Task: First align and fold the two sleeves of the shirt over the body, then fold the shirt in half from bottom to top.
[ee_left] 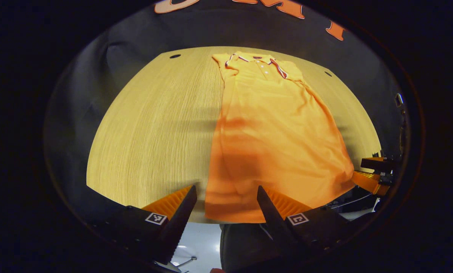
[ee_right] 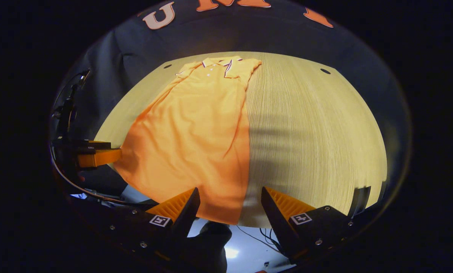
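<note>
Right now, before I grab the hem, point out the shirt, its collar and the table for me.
shirt (ee_left: 275, 140), left gripper view, middle of the body.
collar (ee_left: 262, 59), left gripper view, the front by the buttons.
table (ee_left: 162, 129), left gripper view, bare wood beside the shirt.

Left gripper: two wedge-shaped fingers with ribbed inner faces, set on dark blocky mounts.
Left markers: one small square black-and-white tag on each mount.
Right gripper: same wedge fingers, ribbed inside, on dark mounts.
Right markers: a square tag per mount.
Right screws: small round heads dotted along both mounts.
</note>
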A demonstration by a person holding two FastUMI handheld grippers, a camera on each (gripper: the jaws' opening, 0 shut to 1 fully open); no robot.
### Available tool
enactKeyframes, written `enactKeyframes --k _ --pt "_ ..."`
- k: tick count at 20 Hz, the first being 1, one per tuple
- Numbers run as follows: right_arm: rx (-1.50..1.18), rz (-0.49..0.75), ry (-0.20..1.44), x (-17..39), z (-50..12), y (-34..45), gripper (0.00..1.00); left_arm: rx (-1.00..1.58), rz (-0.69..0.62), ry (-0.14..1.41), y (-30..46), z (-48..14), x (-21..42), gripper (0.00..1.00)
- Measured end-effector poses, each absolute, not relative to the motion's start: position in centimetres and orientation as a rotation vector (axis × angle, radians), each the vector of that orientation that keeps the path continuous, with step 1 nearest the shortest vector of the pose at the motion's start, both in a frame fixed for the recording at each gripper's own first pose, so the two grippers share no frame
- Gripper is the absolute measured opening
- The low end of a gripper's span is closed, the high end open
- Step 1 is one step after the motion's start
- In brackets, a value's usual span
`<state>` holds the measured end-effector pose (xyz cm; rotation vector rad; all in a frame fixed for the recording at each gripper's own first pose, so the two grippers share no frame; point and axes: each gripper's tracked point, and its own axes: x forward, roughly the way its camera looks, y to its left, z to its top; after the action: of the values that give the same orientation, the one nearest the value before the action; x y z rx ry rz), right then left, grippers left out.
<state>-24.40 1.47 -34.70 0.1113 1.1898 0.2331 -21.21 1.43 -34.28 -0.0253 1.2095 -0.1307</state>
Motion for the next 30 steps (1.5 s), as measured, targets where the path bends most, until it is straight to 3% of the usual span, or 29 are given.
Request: enactKeyframes --k 8,10,11,14,16,17,18,20,23,24,26,27,30 --pt "0.111 0.244 1.313 -25.9 -36.2 2.5 0.95 0.000 -0.115 1.324 2.1 -36.4 -22.4 1.00" --pt "0.067 0.268 1.346 -26.2 -36.5 2.4 0.90 0.001 -0.106 1.335 2.2 -36.5 -22.4 1.00" --pt "0.042 0.266 1.361 -26.2 -36.4 2.0 0.80 0.011 -0.111 1.339 2.1 -36.5 -22.3 0.99" --pt "-0.025 0.219 1.401 -26.0 -37.0 0.9 0.68 0.032 -0.128 1.377 1.6 -36.6 -22.4 0.98" --pt "-0.040 0.189 1.402 -25.8 -37.1 0.6 0.44 0.036 -0.138 1.397 1.4 -36.7 -22.0 0.96" --pt "-0.018 0.181 1.408 -25.7 -37.1 0.6 0.31 0.031 -0.137 1.392 1.1 -36.5 -21.6 0.89" --pt "0.015 0.198 1.417 -25.8 -36.9 1.2 0.23 0.030 -0.151 1.387 0.8 -36.4 -21.3 0.69" --pt "0.071 0.279 1.455 -26.7 -36.6 2.6 0.22 0.040 -0.190 1.389 0.4 -36.4 -20.9 0.08" --pt "0.044 0.341 1.466 -26.8 -36.5 2.7 0.20 -0.018 -0.215 1.388 0.5 -36.4 -20.8 0.08" --pt "0.043 0.340 1.467 -26.6 -36.5 2.7 0.20 -0.039 -0.215 1.387 0.5 -36.2 -20.7 0.01" --pt "0.076 0.293 1.458 -25.8 -36.8 2.4 0.19 -0.034 -0.216 1.392 1.0 -36.0 -20.5 0.01" --pt "0.139 0.243 1.456 -25.3 -36.9 2.4 0.05 -0.041 -0.216 1.398 1.0 -36.1 -20.3 0.01" --pt "0.137 0.252 1.445 -25.3 -36.5 3.1 0.05 -0.045 -0.229 1.375 0.9 -35.3 -19.5 0.01"
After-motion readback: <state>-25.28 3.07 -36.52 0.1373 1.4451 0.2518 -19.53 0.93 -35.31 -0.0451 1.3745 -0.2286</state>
